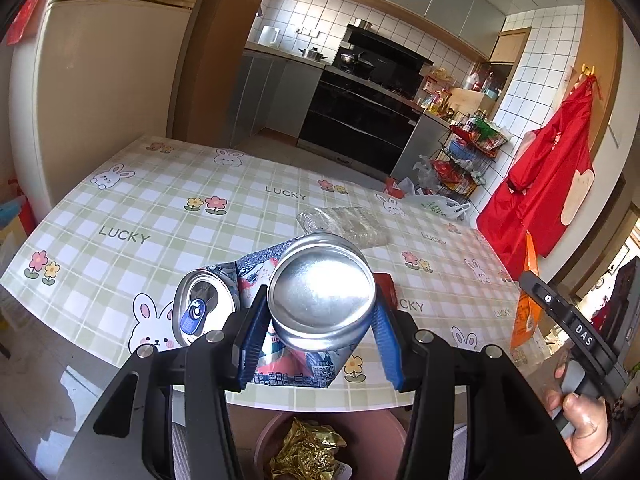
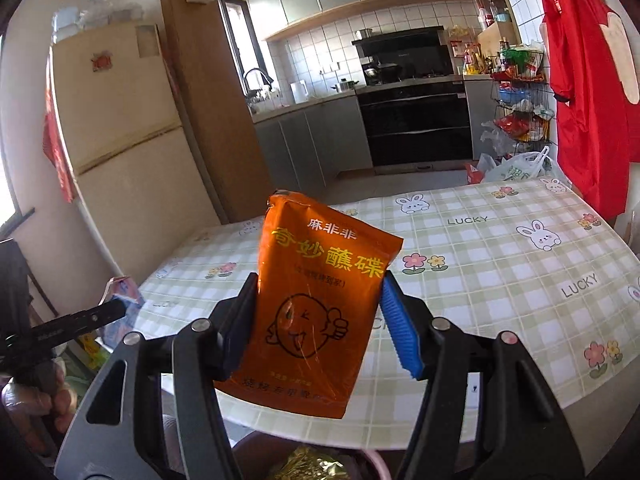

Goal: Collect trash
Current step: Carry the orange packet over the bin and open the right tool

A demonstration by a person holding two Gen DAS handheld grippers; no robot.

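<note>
My left gripper (image 1: 318, 334) is clamped on a crushed drink can (image 1: 322, 294), its blue pads pressed against both sides of the bent body; the can's silver base faces the camera and its folded top end with the pull-tab opening juts out to the left of my fingers. I hold it in the air just off the near edge of the table (image 1: 132, 216), which wears a green checked cloth printed with rabbits, flowers and the word LUCKY. Directly below the can sits a pinkish bin (image 1: 264, 440) with a crumpled gold wrapper (image 1: 306, 450) lying inside it. Further out on the table, toward the far edge, lies a flattened clear plastic bottle (image 1: 344, 224), and a small red item (image 1: 386, 286) peeks out just behind my right-hand pad; I cannot tell what it is. My right gripper (image 2: 318, 322) grips an orange sauce packet (image 2: 320, 300) upright between its pads, the printed cartoon face and yellow lettering turned to the camera, and it too hangs over the near table edge above the bin, whose rim and gold wrapper show at the bottom of the right wrist view. Beyond the far edge of the table I see a cream fridge (image 1: 108, 92), a black stove unit (image 1: 360, 120) and a red apron (image 1: 540, 184) hanging on the wall.
</note>
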